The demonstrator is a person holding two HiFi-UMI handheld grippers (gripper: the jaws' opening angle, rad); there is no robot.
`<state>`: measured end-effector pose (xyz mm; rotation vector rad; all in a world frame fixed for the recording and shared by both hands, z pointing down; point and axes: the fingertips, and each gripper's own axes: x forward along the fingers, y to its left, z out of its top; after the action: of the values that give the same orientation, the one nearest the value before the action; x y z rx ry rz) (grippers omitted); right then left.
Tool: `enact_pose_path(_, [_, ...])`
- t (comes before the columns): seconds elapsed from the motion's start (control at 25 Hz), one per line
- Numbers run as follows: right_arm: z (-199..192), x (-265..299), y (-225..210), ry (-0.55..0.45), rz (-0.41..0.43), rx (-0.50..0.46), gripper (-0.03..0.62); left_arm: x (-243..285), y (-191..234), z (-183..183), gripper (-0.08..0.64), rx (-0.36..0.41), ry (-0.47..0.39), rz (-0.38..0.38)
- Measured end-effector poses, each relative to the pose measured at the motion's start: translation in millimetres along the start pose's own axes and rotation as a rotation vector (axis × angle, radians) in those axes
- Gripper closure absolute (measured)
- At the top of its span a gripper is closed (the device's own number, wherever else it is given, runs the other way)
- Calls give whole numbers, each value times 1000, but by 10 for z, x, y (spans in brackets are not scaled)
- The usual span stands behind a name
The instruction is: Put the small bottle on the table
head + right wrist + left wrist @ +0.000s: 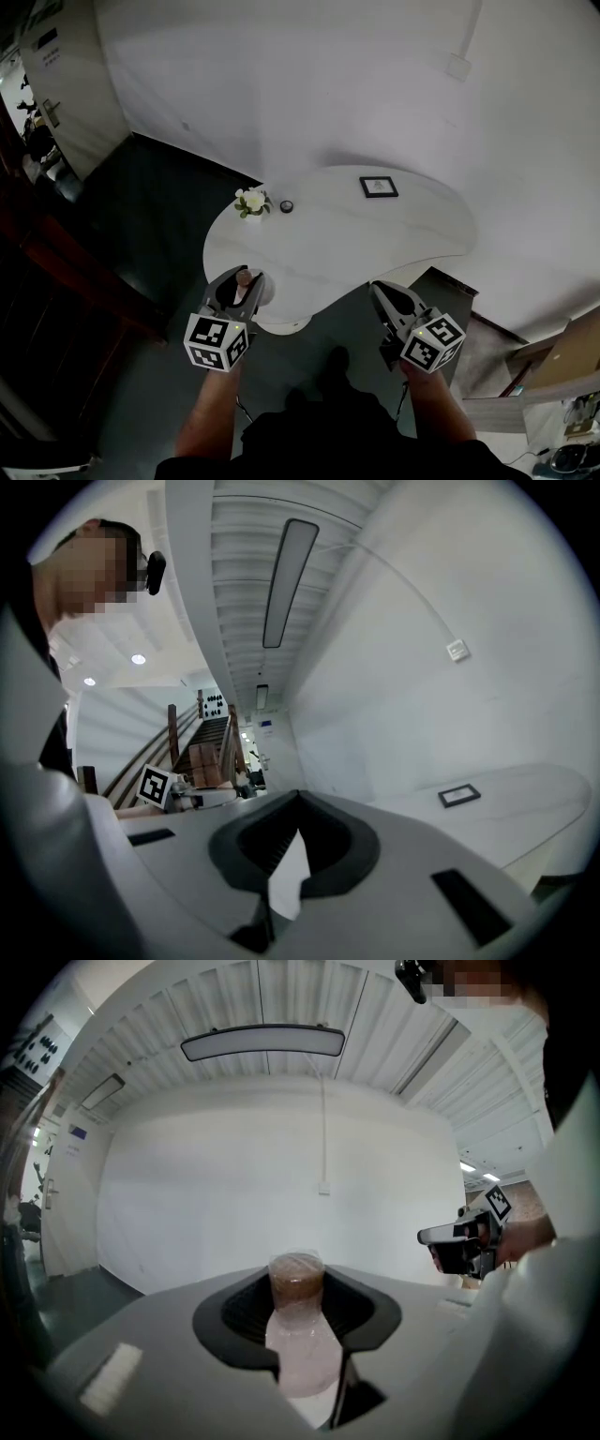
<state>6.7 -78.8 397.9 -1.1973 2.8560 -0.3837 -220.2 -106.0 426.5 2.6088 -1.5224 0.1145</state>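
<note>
Left gripper clamped on upright bottle, by table edge at 7 o'clock | right gripper closed, empty, at 5 o'clock | flowers 10 o'clock | frame 1 o'clock

You're facing a white table with a curved, bean-like outline. It stands on dark floor close to a white wall. Three things lie on it, all toward the far side:
- A small bunch of white flowers sits near the left edge.
- A small dark round thing is just beside the flowers, maybe a cap, too small to tell.
- A black-framed picture lies flat, well apart to the right.
</note>
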Motion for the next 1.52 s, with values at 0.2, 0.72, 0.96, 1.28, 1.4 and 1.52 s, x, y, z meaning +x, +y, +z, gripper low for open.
enact_pose_path(0.2, [-36, 206, -426, 0, 26, 43, 581, 390, 60, -47, 414, -34, 12, 9])
enact_pose_path(0.72, [152, 903, -1801, 34, 112, 96, 581, 1639, 235, 61, 414, -53, 51, 98])
enact_pose_path(0.96, [175, 990, -2183, 40, 143, 121, 581, 1960, 224, 106, 414, -42, 67, 138])
enact_pose_path(1.28, [263, 1093, -2400, 40, 129, 102, 581, 2208, 219, 167, 414, -44, 56, 127])
enact_pose_path(1.4, [306, 1187, -2366, 39, 119, 89, 581, 2254, 278, 222, 414, -40, 40, 107])
enact_pose_path(1.52, [348, 1312, -2262, 36, 110, 72, 581, 2256, 370, 273, 414, -16, 28, 85])
